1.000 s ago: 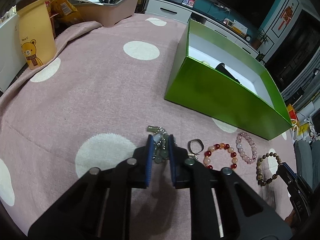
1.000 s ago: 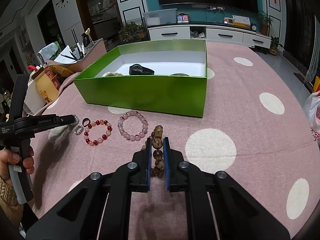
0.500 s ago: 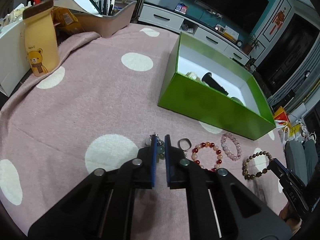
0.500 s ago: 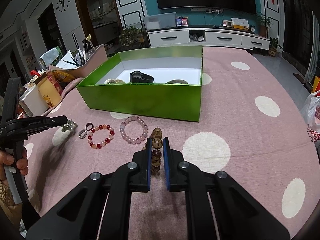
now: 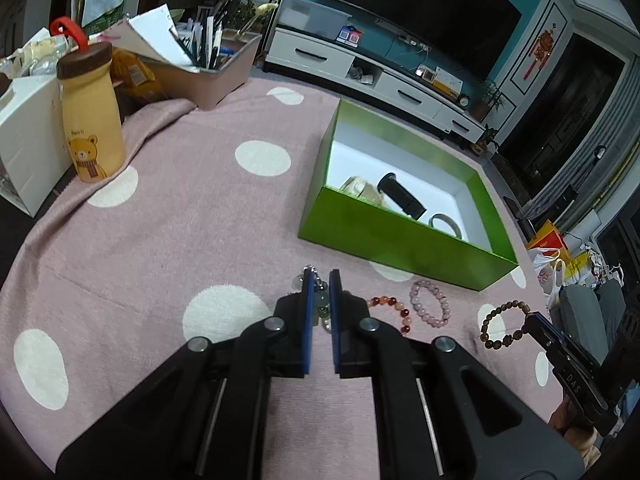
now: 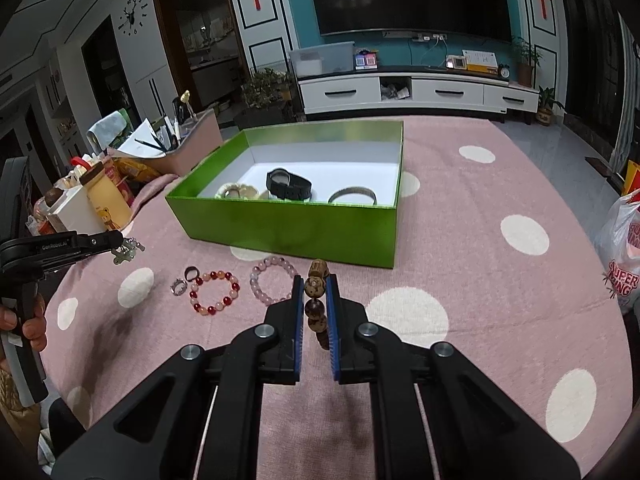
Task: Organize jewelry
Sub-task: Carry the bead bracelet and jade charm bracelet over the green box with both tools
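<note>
two grippers, both loaded. left gripper (image 5: 320, 284) jaws nearly closed, pinching a small charm chain (image 5: 321, 300) with pale green beads; in the right wrist view it dangles off the tips above the cloth (image 6: 128, 249). right gripper (image 6: 314, 286) jaws narrow, clamped on a brown wooden bead bracelet (image 6: 315, 300), strand running along the gap, top bead poking past the tips.

from the right wrist view, outward: pink bead bracelet (image 6: 271, 280) at 11 o'clock just beside the tips, red and orange bead bracelet (image 6: 214, 292) at 10 o'clock, then a dark ring (image 6: 191, 272) and a silver ring (image 6: 178, 286) at its left edge, touching or not i can't tell. all flat on the pink dotted tablecloth (image 6: 500, 300).

green box (image 6: 288, 224) at 12 o'clock, open top, near the bracelets. inside: cream bracelet (image 6: 236, 190), black watch (image 6: 288, 184), silver bangle (image 6: 353, 195).

yellow bear bottle (image 5: 90, 120) at 10 o'clock in the left view, well apart.
</note>
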A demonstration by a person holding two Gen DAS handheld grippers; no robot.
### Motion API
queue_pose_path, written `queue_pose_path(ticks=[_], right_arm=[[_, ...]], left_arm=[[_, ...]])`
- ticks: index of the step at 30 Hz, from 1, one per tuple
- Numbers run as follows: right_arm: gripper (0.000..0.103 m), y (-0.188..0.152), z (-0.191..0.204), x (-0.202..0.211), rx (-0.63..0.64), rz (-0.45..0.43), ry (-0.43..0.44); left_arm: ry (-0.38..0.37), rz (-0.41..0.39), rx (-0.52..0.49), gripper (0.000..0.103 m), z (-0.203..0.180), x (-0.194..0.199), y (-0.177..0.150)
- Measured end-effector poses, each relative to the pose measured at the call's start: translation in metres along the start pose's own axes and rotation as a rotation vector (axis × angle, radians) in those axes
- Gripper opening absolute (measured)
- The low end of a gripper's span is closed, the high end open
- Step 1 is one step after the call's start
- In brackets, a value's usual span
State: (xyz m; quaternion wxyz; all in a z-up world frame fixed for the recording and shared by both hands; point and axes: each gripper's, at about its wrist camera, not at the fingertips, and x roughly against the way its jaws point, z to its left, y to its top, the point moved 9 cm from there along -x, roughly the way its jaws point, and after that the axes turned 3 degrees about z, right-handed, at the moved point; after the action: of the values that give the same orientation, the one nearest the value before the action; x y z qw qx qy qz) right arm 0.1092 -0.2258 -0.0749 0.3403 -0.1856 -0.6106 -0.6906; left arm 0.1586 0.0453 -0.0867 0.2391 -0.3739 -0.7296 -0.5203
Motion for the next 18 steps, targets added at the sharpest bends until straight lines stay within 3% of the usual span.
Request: queue_pose_path(ticks=[18], right_arm=[[0.010,0.040,0.003,0.020,0.018,-0.083,0.014]], left_arm=[[-0.018,-0.049,-0.096,0.007,-0.038,0.019,0.029]])
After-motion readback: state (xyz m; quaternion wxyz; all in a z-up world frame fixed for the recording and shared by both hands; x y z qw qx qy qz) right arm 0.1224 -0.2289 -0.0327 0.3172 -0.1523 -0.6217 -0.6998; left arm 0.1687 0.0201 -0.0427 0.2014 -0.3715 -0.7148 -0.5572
